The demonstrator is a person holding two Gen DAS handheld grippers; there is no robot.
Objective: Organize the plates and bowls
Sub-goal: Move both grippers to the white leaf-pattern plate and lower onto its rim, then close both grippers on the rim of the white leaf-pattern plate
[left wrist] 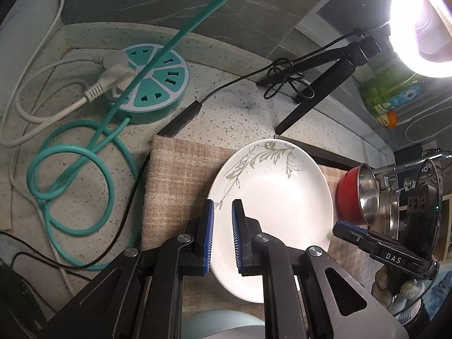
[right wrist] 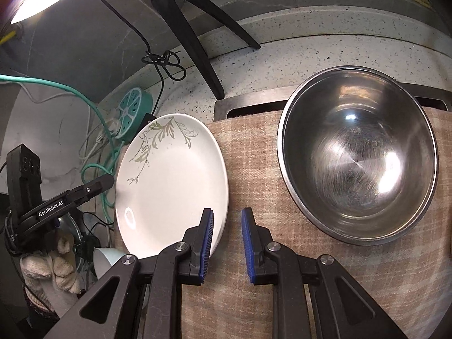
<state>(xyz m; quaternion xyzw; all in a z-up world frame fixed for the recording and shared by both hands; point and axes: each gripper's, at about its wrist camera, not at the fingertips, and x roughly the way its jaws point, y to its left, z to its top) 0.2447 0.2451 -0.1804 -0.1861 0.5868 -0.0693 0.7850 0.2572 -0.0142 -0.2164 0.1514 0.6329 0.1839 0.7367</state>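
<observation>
A pale blue bowl (left wrist: 223,325) is cut off at the bottom edge, partly hidden behind the left tool (left wrist: 223,237); the ring lamp (left wrist: 423,25) is overexposed.

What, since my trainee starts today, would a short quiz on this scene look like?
1. True or false: the plate lies inside the steel bowl.
2. The plate rests on: A) bare counter, B) a checked cloth, C) a tray.
3. What is painted on the plate?
Key: 1 false, plate and bowl lie side by side, apart; 2 B; 3 leafy sprigs.
</observation>
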